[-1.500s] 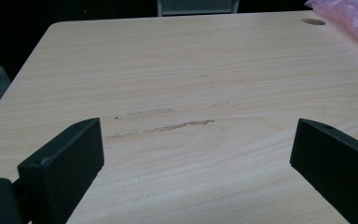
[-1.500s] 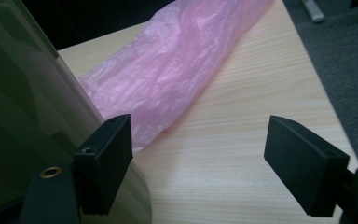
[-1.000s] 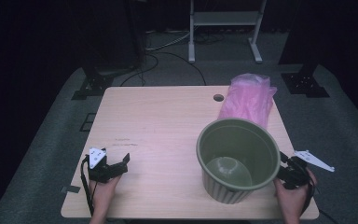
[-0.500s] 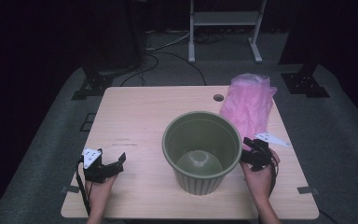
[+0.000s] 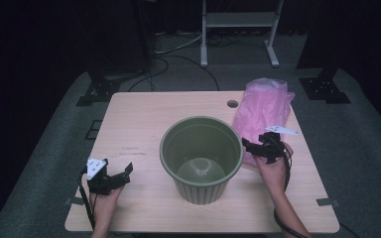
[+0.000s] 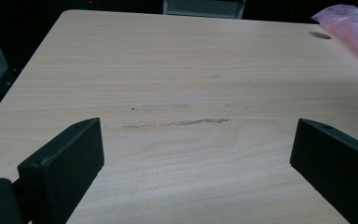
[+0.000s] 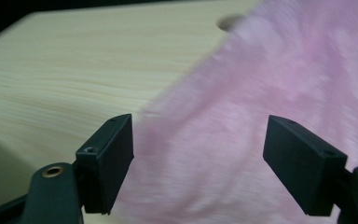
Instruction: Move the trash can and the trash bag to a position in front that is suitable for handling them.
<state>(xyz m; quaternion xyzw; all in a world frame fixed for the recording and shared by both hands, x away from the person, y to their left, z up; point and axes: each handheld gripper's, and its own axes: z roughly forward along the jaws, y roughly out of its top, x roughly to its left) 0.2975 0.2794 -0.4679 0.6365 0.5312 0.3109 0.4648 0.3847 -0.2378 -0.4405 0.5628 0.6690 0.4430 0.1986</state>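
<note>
The right gripper (image 5: 258, 147) hangs with its jaws spread wide and nothing between them, aimed at the near end of the pink plastic bag (image 5: 264, 113). In the right gripper view the crinkled pink film (image 7: 270, 116) spans the gap between the two black jaws, blurred, so I cannot tell whether the tips are touching it or just short of it. My guess is that the hand is lined up to pinch the bag's near edge, which is why the jaws stand so far apart: loose film wants a broad bite.

The bag lies on the right side of the table (image 5: 144, 124), stretching from beside the gripper toward the far edge, close to the round cable hole (image 5: 232, 104). Just left of the gripper stands the green bin (image 5: 201, 157), upright and empty, mouth open to the ceiling, near the middle of the near half of the table. Placed like that, it looks ready to take the bag as a liner.

Over at the near left corner, the left gripper (image 5: 121, 174) rests low with its jaws also wide apart, holding nothing, bare wood ahead of it (image 6: 191, 93). It seems parked out of the way, well apart from the bin.
</note>
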